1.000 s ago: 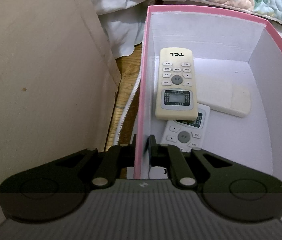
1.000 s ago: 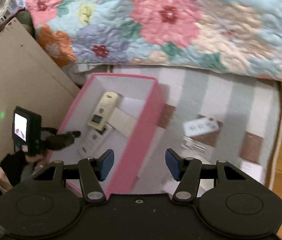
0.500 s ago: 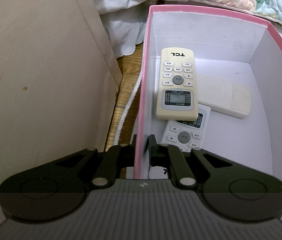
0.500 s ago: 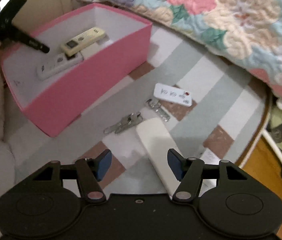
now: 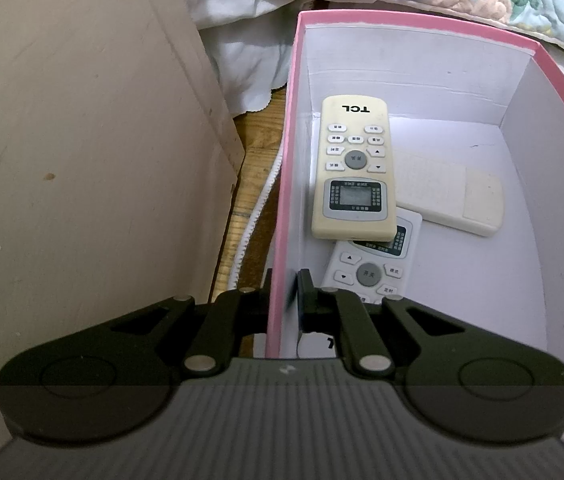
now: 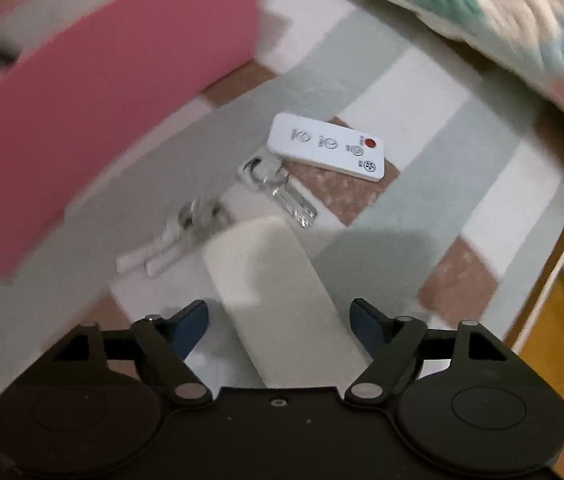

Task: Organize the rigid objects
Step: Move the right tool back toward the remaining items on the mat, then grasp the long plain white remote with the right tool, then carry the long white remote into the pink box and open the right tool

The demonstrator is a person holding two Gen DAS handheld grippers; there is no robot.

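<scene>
The left gripper [image 5: 283, 292] is closed on the near left wall of the pink box [image 5: 282, 200], with one finger outside and one inside. In the box lie three remotes: a cream remote [image 5: 355, 176] with "TCL" on it rests on top of a white remote [image 5: 373, 268] and also over the end of a flat white remote [image 5: 453, 196] that lies face down beside it. Left of the box stands a beige board [image 5: 82, 140], and a white cord [image 5: 256, 216] runs on the wooden floor between them.

The right gripper [image 6: 280, 320] has its jaws wide open and holds nothing. Between its blue fingers [image 6: 192, 324] lies a long white remote [image 6: 278, 300] on the striped blanket [image 6: 421, 152]. Further on are two bunches of keys [image 6: 282, 188], and a small white remote [image 6: 325, 146] with a red button just beside one bunch. The pink box [image 6: 102, 128] stands to the left, blurred.
</scene>
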